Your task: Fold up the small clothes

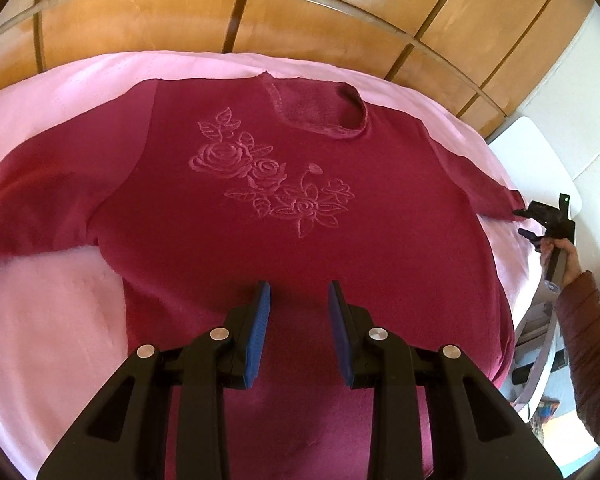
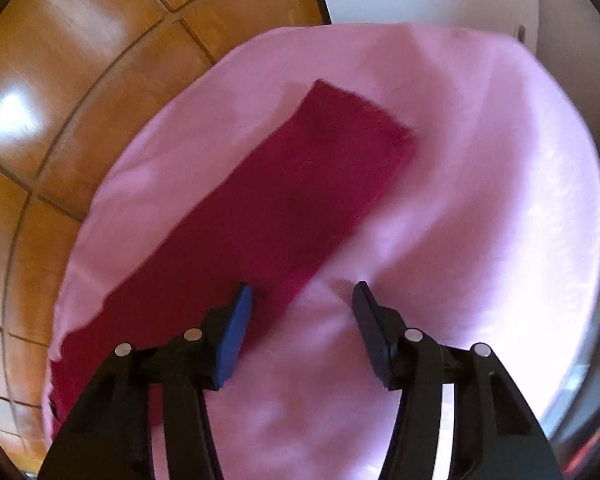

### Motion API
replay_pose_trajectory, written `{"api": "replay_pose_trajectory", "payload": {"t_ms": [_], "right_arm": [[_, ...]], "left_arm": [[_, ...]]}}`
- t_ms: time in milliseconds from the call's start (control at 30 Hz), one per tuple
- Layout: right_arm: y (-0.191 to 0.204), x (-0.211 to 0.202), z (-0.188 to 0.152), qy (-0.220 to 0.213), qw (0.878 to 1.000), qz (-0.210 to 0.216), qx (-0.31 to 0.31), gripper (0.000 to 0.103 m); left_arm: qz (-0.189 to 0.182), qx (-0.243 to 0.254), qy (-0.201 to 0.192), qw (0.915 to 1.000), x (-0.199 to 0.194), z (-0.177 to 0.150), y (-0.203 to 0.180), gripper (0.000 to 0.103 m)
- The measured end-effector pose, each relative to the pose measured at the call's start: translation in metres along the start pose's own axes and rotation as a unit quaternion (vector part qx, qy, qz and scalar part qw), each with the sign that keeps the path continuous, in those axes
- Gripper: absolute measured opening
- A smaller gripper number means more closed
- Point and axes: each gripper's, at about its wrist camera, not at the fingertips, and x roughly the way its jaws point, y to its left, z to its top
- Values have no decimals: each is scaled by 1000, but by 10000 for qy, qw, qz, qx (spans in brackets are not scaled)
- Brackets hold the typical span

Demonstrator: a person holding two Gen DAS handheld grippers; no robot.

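Pink bedding (image 1: 60,320) carries your maroon sweater (image 1: 260,208), spread flat, front up. Your left gripper (image 1: 299,300) hangs spread above its hem; your right gripper (image 2: 302,300) gapes beside the sleeve (image 2: 300,184).

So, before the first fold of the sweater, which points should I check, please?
1. Burgundy sweater lies flat, front up, on the pink sheet: ok.
2. Right sleeve stretched out straight: ok.
3. Left hand-held gripper open, nothing between its fingers: ok.
4. Right hand-held gripper open, at the right sleeve: ok.
5. Left sleeve fully spread: cannot tell, its end runs out of view.
6. Hem smooth: cannot tell, hidden behind the left hand-held gripper.
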Motion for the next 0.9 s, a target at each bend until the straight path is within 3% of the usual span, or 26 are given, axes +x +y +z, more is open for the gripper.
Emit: {"api": "replay_pose_trajectory", "payload": {"t_ms": [67,100,133,233,367,467,533,633,733,767,800,833,900], "right_arm": [[8,7,3,-66,10000,10,-9,35],[14,11,5,-71,9999,-141,-65,14],[16,13,7,-76,9996,-231,-118,7],[31,2,12,-421,9921,-856,-814,6],[20,17,22,-306,9882,-1313,-727,6],[26,14,16,-343,9880,-1228,-877,13],[34,6,14,-400,9897,-1031,-906,32],[49,-16,0,-488,9870,-859,-1271,38],[79,-31,-21,-431,9816,-415,-1812,48],[93,-32,-28,-362,9785,-213,-2020,52],[113,-30,-37,-181,9732,132,-2288,55],[135,-27,-48,-15,9656,384,-2571,58],[179,-20,-71,227,9464,726,-3140,61]], "left_arm": [[49,-43,-32,10000,-2,-2,1,28],[60,-82,-36,9999,-2,-2,3,28],[69,-153,-36,9999,-3,-3,5,28],[161,-180,-47,9997,-4,-6,9,28],[240,-233,-69,9994,-7,-6,19,28],[460,-205,-336,9982,-20,5,28,28],[730,-140,-491,9960,-27,13,33,28],[1128,-59,-715,9910,-35,34,50,29],[1424,44,-802,9866,-32,61,68,29],[1520,80,-816,9850,-30,69,73,40],[1564,165,-836,9840,-25,81,79,58],[1631,238,-892,9823,-23,87,82,65],[1799,407,-973,9780,-16,101,87,68]]}}
